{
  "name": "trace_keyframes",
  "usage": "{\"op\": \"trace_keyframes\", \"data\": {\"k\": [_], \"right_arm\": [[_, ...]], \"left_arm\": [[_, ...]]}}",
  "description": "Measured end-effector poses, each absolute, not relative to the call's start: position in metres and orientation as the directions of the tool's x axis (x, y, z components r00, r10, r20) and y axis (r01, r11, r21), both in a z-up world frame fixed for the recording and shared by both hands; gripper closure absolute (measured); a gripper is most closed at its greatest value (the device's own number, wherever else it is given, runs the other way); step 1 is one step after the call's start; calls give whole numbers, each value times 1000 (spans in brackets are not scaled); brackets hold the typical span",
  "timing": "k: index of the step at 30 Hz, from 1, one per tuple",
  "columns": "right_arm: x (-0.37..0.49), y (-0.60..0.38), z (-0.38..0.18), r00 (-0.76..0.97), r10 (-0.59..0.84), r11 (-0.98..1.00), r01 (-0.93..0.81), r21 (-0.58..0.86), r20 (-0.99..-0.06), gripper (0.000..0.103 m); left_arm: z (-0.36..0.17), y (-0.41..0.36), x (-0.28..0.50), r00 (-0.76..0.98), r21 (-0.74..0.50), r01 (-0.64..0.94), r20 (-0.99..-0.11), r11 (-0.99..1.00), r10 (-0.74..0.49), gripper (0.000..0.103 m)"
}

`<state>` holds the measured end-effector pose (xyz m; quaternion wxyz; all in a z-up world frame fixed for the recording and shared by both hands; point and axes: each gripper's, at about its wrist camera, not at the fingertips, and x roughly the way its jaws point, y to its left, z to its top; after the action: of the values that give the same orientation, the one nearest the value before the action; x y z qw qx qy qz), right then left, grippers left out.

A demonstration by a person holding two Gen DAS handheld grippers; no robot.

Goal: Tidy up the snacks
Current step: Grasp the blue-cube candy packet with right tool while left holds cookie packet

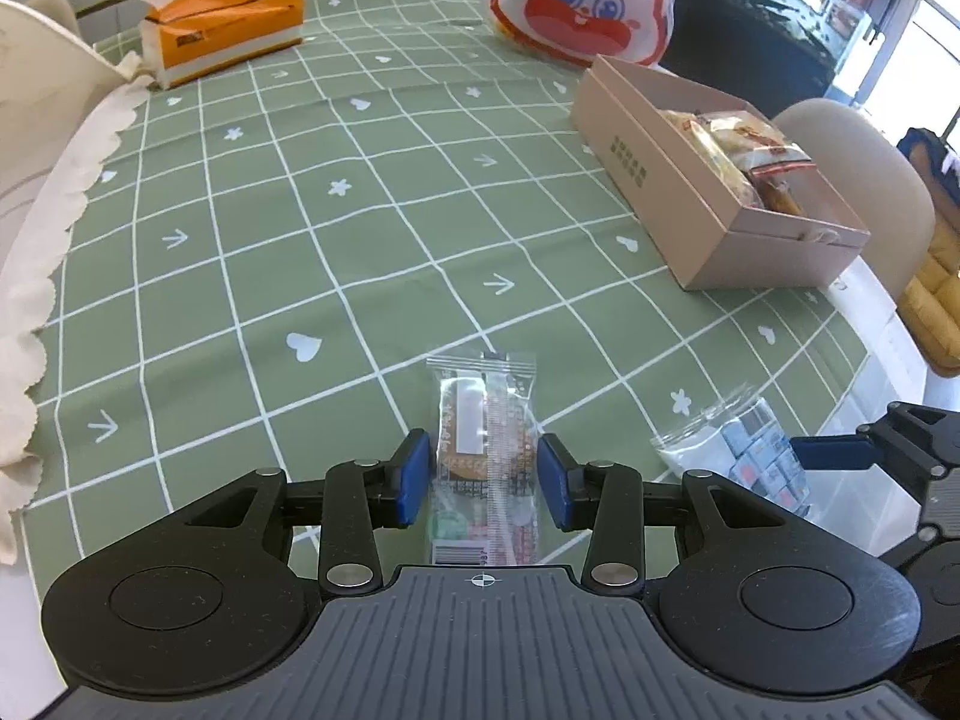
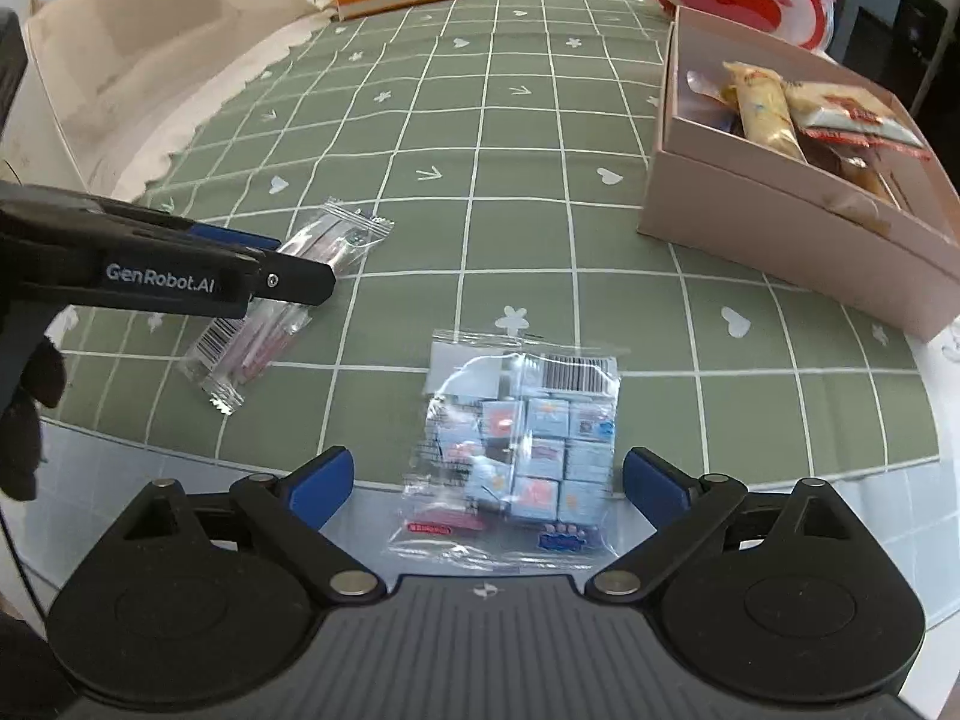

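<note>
A long clear snack packet [image 1: 483, 450] lies on the green checked tablecloth between the pads of my left gripper [image 1: 483, 474]; the jaws stand on either side of it with small gaps, open. It also shows in the right wrist view [image 2: 282, 306], under the left gripper [image 2: 288, 270]. A clear bag of small blue-white cubes [image 2: 522, 450] lies at the table's near edge between the wide-open jaws of my right gripper [image 2: 489, 480]. The bag also shows in the left wrist view [image 1: 738, 450]. A pink open box [image 2: 780, 222] holds several snack packets.
An orange tissue box [image 1: 222, 30] and a red-and-white cartoon bag [image 1: 588, 0] stand at the far side. A white cloth [image 1: 36, 276] hangs at the left edge. Beige chairs [image 1: 864, 180] surround the table. The table's front edge is close.
</note>
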<state>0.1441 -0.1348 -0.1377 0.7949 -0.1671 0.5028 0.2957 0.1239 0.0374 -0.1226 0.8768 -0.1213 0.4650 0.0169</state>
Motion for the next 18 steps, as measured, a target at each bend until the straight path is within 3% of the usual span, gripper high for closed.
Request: {"op": "trace_keyframes", "data": {"k": [15,18], "right_arm": [[141,-162,-134,431,192,747,-647,-153,-882,8],[146,-171,-132,432,190,772,-620,-137,-882,8]], "left_arm": [[-123,26,120,571,-138,-115,-819,984,-48,58],[-123,27,120,572,-150,-128,-818,980,-51,58]]}}
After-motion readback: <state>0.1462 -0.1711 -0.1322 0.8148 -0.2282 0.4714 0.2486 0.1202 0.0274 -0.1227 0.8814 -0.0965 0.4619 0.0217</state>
